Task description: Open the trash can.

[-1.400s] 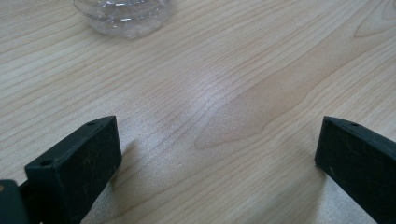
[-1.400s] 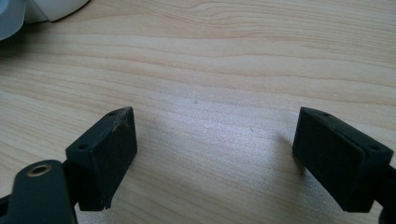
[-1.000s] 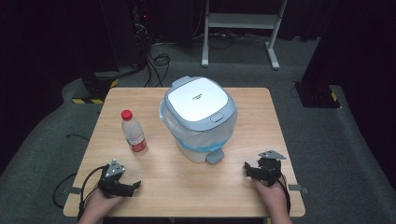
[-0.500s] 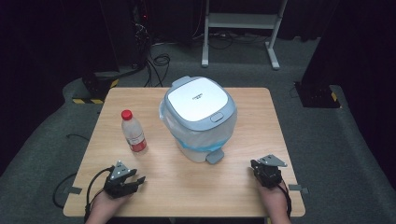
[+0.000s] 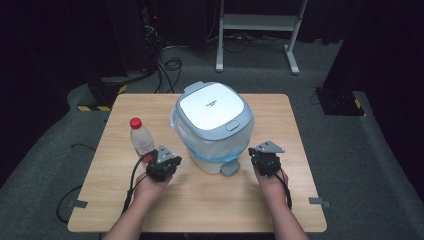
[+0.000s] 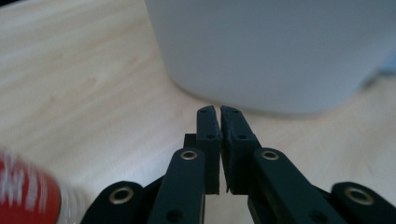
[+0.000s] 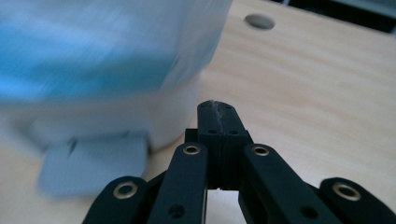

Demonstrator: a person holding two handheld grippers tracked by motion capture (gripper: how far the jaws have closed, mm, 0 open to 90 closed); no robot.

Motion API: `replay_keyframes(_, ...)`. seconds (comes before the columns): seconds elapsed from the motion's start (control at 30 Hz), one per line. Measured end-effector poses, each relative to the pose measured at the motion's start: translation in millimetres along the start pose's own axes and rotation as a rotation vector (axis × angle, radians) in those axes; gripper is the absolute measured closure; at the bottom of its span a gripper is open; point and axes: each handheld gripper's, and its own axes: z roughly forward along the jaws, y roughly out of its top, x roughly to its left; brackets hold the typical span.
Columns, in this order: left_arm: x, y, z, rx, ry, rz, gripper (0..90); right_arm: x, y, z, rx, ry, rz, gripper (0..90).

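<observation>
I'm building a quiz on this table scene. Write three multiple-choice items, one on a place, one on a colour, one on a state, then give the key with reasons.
1. Where does the clear plastic bottle stand relative to the white pedal bin with a grey-blue lid?
A. at its left in the high view
B. at its right
C. on its lid

2. What colour is the bottle's cap?
A. green
B. red
C. black

3. How do the jaws of the left gripper stand?
A. spread wide
B. clamped on the bottle
C. nearly together, holding nothing

Key: 1 A, the high view shows the bottle left of the bin on the wooden table. 2 B, the cap shows red from above. 3 C, the left gripper view shows a thin slit between the jaws and nothing in it.
</observation>
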Motion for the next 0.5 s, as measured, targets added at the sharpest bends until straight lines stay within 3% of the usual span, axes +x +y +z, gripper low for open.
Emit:
replay_keyframes(0.07, 1.2, 9.1, 7.4, -0.007, 0.047, -0.012, 84.2, -8.2, 12.1, 10.9, -0.011, -0.052, 0.028, 89.8)
replay_keyframes(0.17, 4.9, 17.4, 15.6, -0.018, 0.085, -0.053, 84.1, -13.7, 18.4, 17.6, -0.023, -0.059, 0.053, 89.9)
replay_keyframes(0.2, 5.2, 19.2, 17.9, -0.015, 0.094, -0.048, 84.1, -15.7, 21.5, 21.3, -0.021, -0.060, 0.064, 89.9)
replay_keyframes(0.37, 4.9, 21.9, 25.4, 0.001, 0.078, -0.048, 86.3, -17.1, 34.1, 28.1, -0.038, 0.000, 0.108, 90.0)
replay_keyframes(0.4, 3.7, 21.8, 26.5, -0.005, 0.070, -0.050, 86.3, -13.0, 36.1, 26.3, -0.060, 0.027, 0.098, 90.0)
replay_keyframes(0.5, 3.3, 21.8, 26.5, -0.005, 0.072, -0.047, 87.1, -7.5, 35.9, 25.7, -0.051, 0.031, 0.060, 90.0)
